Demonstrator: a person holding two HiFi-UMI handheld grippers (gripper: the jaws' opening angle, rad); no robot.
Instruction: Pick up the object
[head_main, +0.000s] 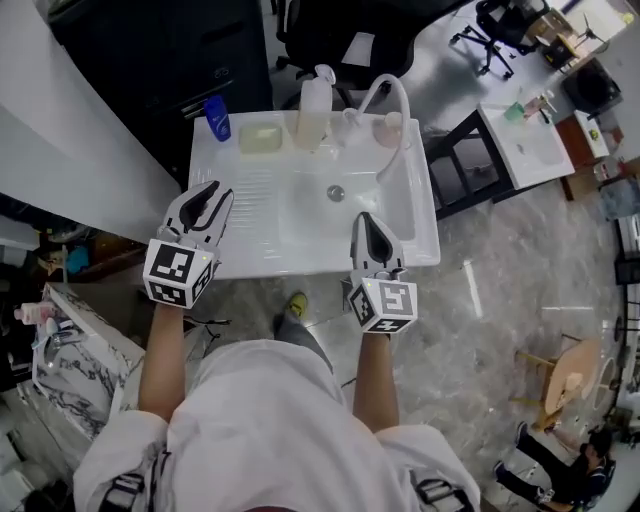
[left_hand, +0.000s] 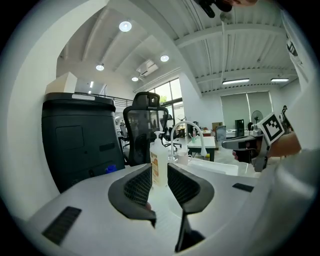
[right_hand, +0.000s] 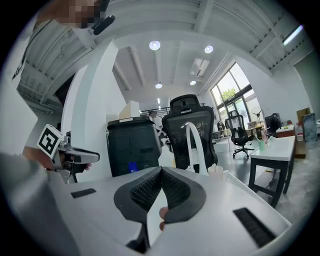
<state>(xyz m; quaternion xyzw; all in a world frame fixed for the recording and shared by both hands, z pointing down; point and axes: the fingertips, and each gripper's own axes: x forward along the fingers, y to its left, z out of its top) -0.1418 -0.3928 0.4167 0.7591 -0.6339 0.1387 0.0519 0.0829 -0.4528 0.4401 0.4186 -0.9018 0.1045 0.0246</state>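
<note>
A white sink (head_main: 250, 200) with a ribbed draining board on its left and a round basin fills the middle of the head view. A black cabinet (head_main: 160, 50) stands beyond its far left corner. A person stands at the sink's near edge, holding a gripper in each hand.

The left gripper (head_main: 213, 190) hovers over the draining board, its jaws spread apart with nothing between them. The right gripper (head_main: 368, 218) hovers over the basin's near right side, its jaws pressed together at the tips and empty.

Along the far rim, a curved white faucet (head_main: 395, 105) rises ahead of the right gripper. A clear pump bottle (head_main: 312, 115) stands upright ahead of the left gripper, framed between its parted jaws but well apart from them. Left of the bottle lie a pale yellow block (head_main: 260, 139) and a small blue bottle (head_main: 217, 118). A small cup (head_main: 392, 128) sits just beside the faucet.
</note>
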